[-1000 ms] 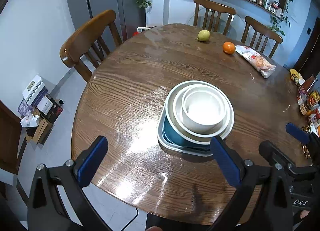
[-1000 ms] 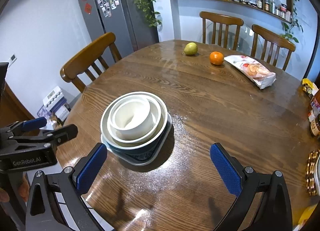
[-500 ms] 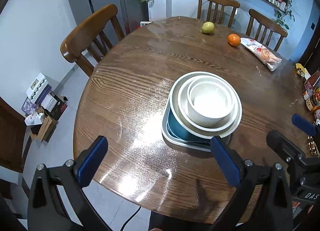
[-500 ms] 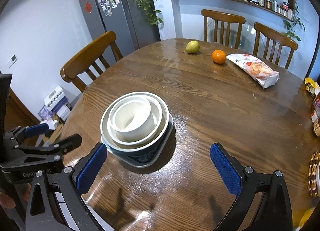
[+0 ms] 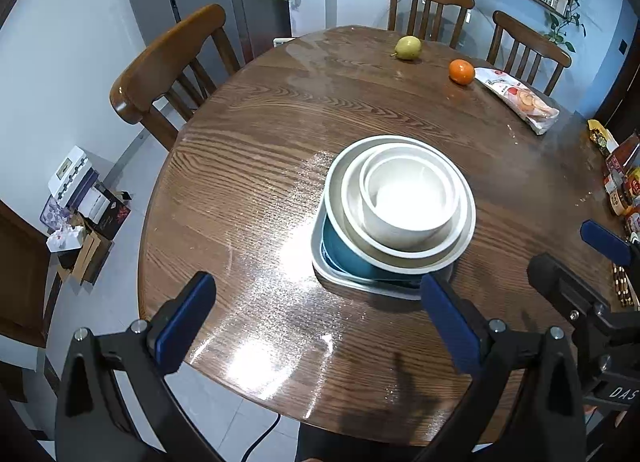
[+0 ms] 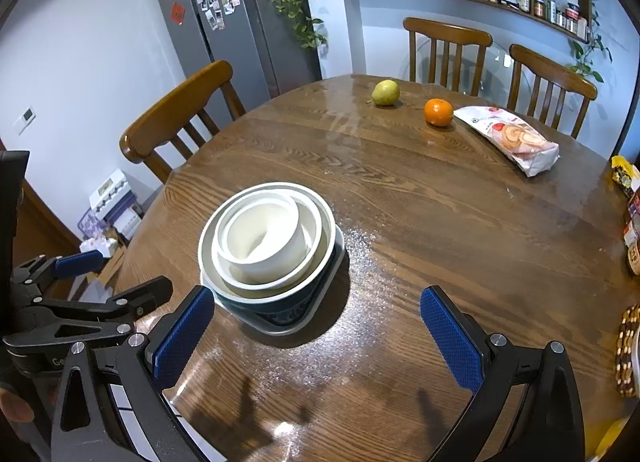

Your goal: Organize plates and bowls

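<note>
The left gripper [image 5: 316,322] sits at the bottom of its frame, jaws spread wide with nothing between the blue pads. The right gripper [image 6: 316,332], low in its own frame, is likewise spread wide and holds nothing.

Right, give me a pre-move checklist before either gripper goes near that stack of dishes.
1. Left gripper open and holding nothing: ok.
2. Right gripper open and holding nothing: ok.
3. Small white bowl seated inside the wider bowl: ok, though it sits off-centre.
4. Whole stack resting on the grey square plate, with the teal dish above it: ok.
5. Stack clear of the pear, orange and snack bag: ok, they lie at the far side of the table.
6. Any dishes left outside the stack: cannot tell; none in view.
</note>
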Tool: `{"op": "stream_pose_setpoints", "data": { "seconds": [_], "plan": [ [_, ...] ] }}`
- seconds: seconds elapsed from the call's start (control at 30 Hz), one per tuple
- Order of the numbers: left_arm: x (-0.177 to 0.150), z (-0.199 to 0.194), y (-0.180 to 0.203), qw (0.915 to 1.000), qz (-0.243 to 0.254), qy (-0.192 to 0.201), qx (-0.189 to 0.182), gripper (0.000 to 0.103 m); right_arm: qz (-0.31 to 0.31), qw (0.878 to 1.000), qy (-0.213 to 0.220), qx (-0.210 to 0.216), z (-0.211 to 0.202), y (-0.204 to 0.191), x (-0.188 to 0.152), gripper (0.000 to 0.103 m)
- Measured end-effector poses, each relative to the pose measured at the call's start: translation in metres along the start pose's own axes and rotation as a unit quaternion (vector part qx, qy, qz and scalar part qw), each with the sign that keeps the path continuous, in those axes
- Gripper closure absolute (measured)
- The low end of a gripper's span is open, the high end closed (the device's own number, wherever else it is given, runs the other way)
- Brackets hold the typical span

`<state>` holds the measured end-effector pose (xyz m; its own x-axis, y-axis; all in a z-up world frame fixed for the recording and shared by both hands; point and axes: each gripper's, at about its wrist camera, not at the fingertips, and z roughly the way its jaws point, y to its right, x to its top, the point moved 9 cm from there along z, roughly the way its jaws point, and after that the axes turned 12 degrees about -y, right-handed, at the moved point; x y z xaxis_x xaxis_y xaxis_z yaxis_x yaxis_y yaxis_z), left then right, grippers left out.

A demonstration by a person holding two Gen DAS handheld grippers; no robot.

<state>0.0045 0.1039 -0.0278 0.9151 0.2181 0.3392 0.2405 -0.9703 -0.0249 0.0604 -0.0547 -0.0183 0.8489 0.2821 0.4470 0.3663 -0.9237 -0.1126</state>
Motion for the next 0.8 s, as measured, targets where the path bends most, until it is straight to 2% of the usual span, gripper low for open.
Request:
{"op": "stream_pose_setpoints", "data": {
  "seconds": [0.8],
  "plan": [
    [0.0016,-0.0003,0.0003,1.0000,0.001,0.000,0.008,0.001,-0.008,1.000,-0.007,0.007,0.0036,-0.0017,0.0031,0.000]
  ]
}}
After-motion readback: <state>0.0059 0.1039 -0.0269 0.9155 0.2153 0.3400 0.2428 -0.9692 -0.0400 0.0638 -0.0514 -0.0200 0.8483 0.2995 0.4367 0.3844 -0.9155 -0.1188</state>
